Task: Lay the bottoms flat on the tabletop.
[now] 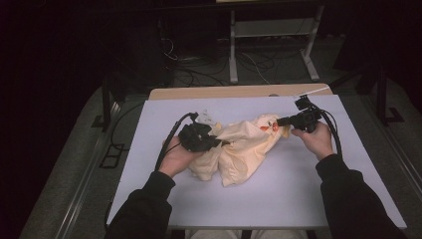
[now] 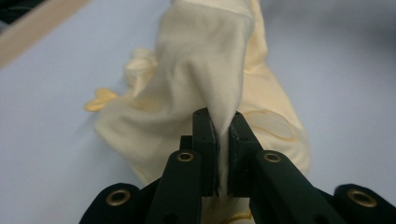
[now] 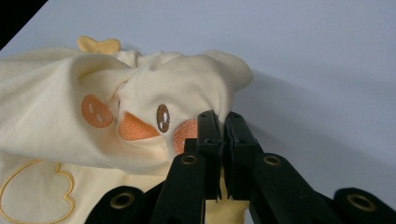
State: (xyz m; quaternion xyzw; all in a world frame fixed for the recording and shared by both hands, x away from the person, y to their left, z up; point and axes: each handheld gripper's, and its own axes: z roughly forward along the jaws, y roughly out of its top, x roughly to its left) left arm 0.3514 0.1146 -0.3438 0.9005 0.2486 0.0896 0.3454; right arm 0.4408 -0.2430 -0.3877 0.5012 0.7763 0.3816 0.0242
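Note:
A crumpled pale yellow garment (image 1: 244, 149) with an embroidered chick face lies in the middle of the white table (image 1: 298, 199). My left gripper (image 1: 219, 143) is shut on a raised fold of the yellow garment (image 2: 205, 70), pinched between its pads (image 2: 223, 140). At the garment's right end my right gripper (image 1: 279, 121) is shut on the cloth (image 3: 140, 102) beside the orange beak and cheek patch, fabric caught between its jaws (image 3: 223, 135). A hand holds each gripper from below.
The white tabletop has bare room in front of and to both sides of the garment. A wooden strip (image 1: 234, 92) runs along its far edge. Beyond it stand a metal frame (image 1: 271, 45) and floor cables (image 1: 199, 69) in a dark room.

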